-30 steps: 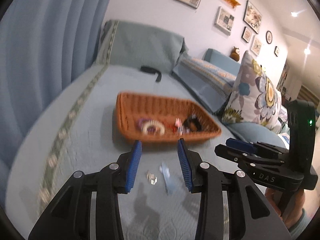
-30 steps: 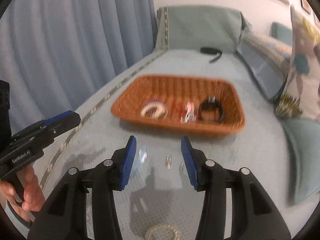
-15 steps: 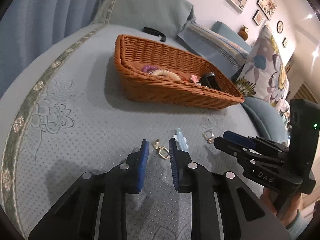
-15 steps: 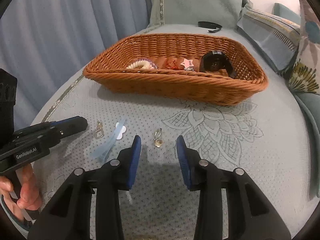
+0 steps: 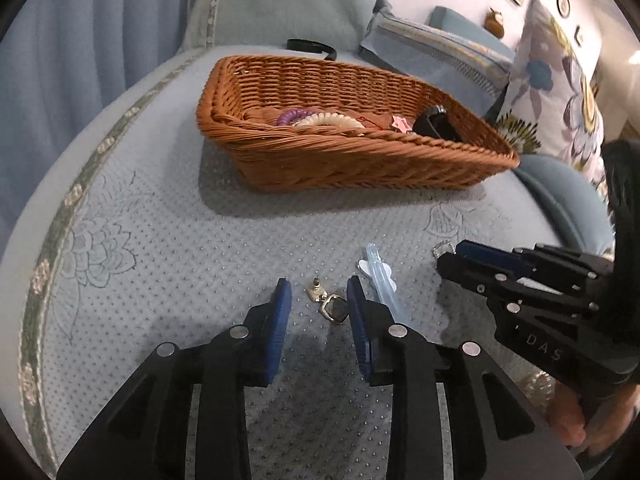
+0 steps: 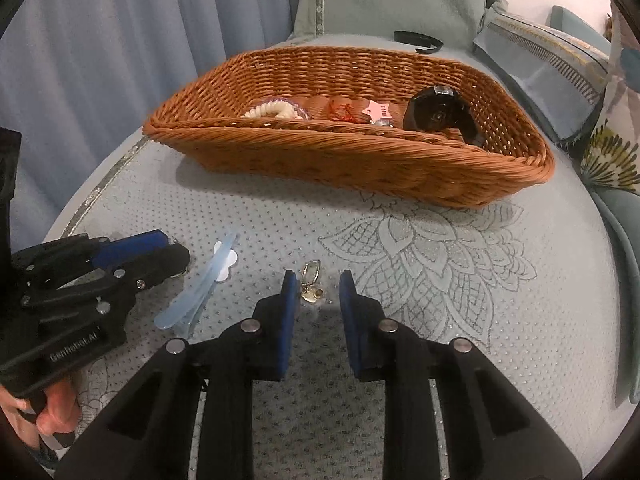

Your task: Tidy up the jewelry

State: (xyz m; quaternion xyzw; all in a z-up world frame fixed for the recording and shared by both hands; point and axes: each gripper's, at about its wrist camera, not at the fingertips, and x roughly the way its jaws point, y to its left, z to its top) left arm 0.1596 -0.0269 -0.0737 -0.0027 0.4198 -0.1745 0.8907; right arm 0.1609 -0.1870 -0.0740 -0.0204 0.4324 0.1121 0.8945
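On the pale blue quilted bed cover (image 5: 168,264), two small earrings lie apart, each framed by one hand-held gripper. The left hand-held gripper (image 5: 318,306) points down at a gold-toned earring with a dark square drop (image 5: 332,305); its blue pads stand on either side of the piece, the right pad just beside the square drop, and the jaws are opening with the earring between them, not pressed. The right hand-held gripper (image 6: 318,292) straddles a second earring, a gold hook with a small dangling charm (image 6: 311,286); its jaws are closing around it, the left pad nearly at the charm, though no pinch shows. Between the two earrings lies a translucent light blue hair clip with a white flower (image 6: 212,276), slanted across the cover. Beyond them sits a brown wicker basket (image 6: 360,156) holding a cream coiled hair tie (image 6: 272,110) over a purple one, a red string item (image 6: 342,110), a pink star tag (image 6: 376,109) and a black watch (image 6: 438,114). A black band (image 5: 312,46) lies behind the basket near a grey-green cushion (image 5: 288,4), and a floral pillow (image 5: 560,80) leans at the right. A person's fingers (image 6: 48,416) wrap the left handle.
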